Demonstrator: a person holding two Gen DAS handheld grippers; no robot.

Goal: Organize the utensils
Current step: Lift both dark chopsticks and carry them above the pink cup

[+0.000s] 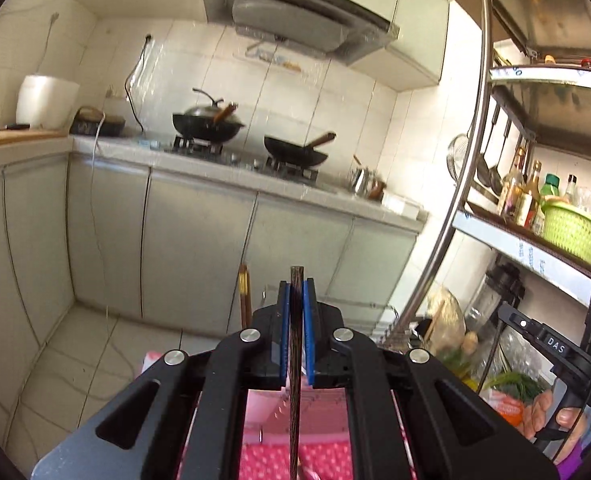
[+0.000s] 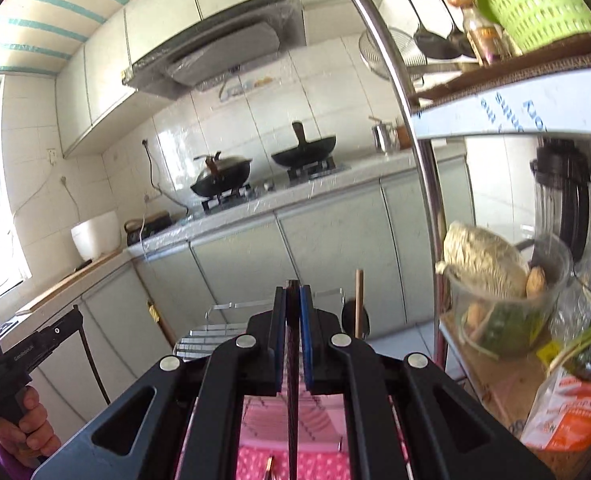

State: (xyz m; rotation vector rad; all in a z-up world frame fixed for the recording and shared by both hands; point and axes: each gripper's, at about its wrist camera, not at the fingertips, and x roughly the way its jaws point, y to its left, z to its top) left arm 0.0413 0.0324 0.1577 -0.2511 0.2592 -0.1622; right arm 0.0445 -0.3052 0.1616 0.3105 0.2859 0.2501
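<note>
We see the left gripper (image 1: pixel 296 304) closed on a dark brown wooden chopstick (image 1: pixel 295 380); its blue pads (image 1: pixel 283 332) press the stick from both sides, and the stick points toward 12 o'clock, its tip just above the pads. At 11 o'clock of this gripper stand other brown chopsticks with yellow marks (image 1: pixel 244 296), upright. Below lies a pink dotted mat (image 1: pixel 263 460).

The right gripper (image 2: pixel 293 308) is closed too, on a second dark thin chopstick (image 2: pixel 293 400) that runs toward 12 o'clock between its pads. At 1 o'clock of it stand a light wooden stick (image 2: pixel 359 304) and a metal dish rack (image 2: pixel 203 340). The black woks (image 2: pixel 223 176) sit on the far counter.
</note>
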